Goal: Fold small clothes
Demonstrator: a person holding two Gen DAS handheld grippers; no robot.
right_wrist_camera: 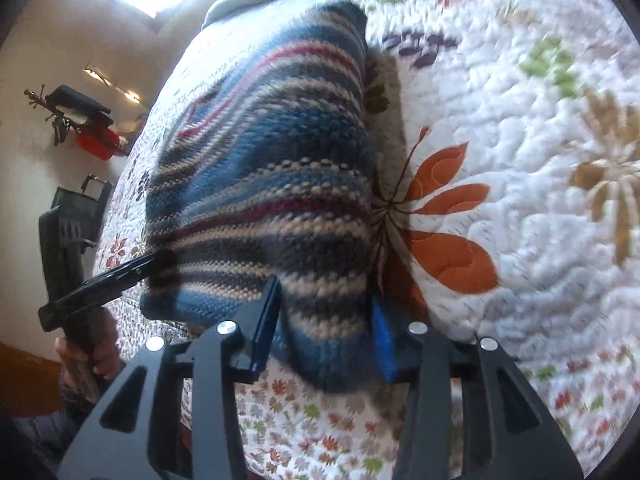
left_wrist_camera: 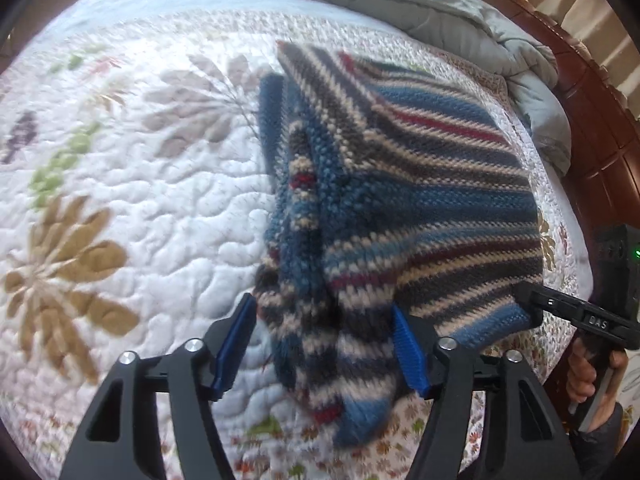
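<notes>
A striped knit sweater [left_wrist_camera: 400, 184] in blue, grey, cream and red lies bunched on the flowered quilt [left_wrist_camera: 132, 200]. In the left wrist view my left gripper [left_wrist_camera: 324, 324] straddles its near folded edge. The right blue pad touches the knit, while a strip of quilt shows between the left pad and the knit, so the jaws stand open. My right gripper [right_wrist_camera: 324, 328] has the sweater's [right_wrist_camera: 272, 168] blue hem filling the gap between both pads, pinched. Each gripper's black finger shows at the sweater's corner in the other view: the right gripper [left_wrist_camera: 528, 300], the left gripper [right_wrist_camera: 160, 260].
A grey duvet [left_wrist_camera: 440, 12] is heaped at the head of the bed by a wooden headboard [left_wrist_camera: 600, 128]. A person's hand [left_wrist_camera: 592, 376] holds the right handle. Beyond the bed's edge stand a dark chair and a red box [right_wrist_camera: 96, 144] by the wall.
</notes>
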